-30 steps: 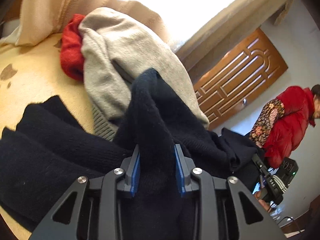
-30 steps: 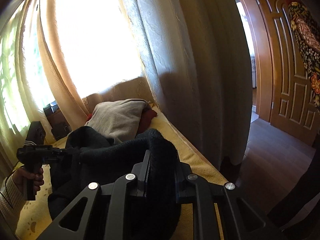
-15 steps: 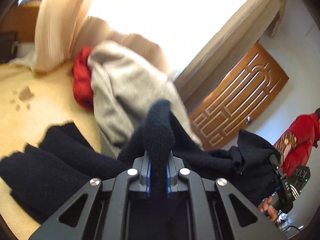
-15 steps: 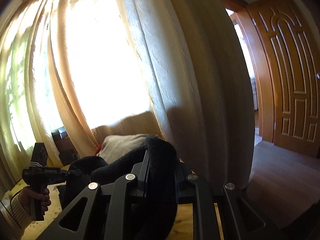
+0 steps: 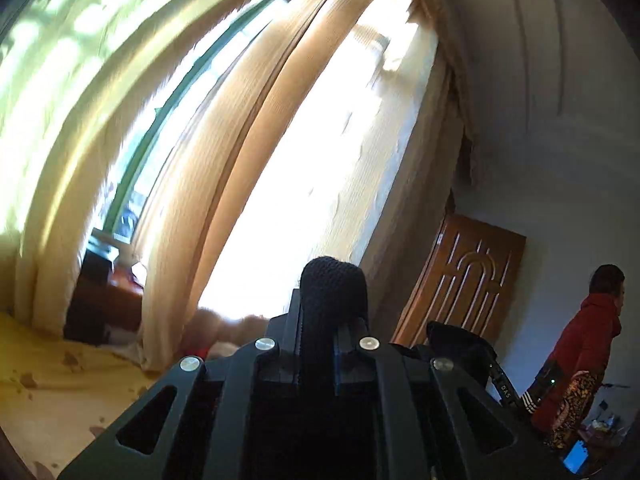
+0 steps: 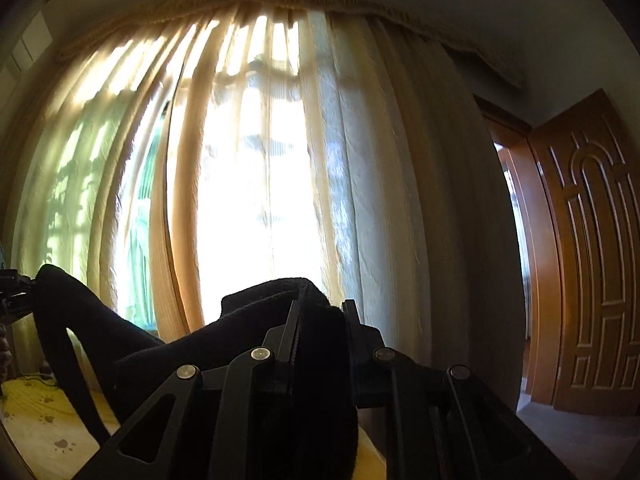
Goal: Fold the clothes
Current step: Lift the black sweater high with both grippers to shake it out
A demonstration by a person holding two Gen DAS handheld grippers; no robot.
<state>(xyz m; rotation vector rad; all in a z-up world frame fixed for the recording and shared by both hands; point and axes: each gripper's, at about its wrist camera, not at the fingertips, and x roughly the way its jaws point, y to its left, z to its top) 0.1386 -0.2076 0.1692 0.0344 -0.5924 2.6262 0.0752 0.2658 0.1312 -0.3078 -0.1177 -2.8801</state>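
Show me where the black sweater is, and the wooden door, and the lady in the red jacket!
black sweater (image 6: pixel 160 356): right wrist view, on the stretched knit span.
wooden door (image 6: pixel 592 264): right wrist view, on its carved panel.
lady in the red jacket (image 5: pixel 588 340): left wrist view, on her jacket's back.

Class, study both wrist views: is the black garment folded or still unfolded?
Unfolded. The black garment hangs stretched in the air between the left hand-held gripper and right hand-held gripper, both clamped on it.

Sunlit cream curtains (image 6: pixel 360 180) across window; carved wooden door (image 6: pixel 592 256) right; yellow bedspread (image 5: pixel 60 392); red-jacketed bystander (image 5: pixel 580 360).
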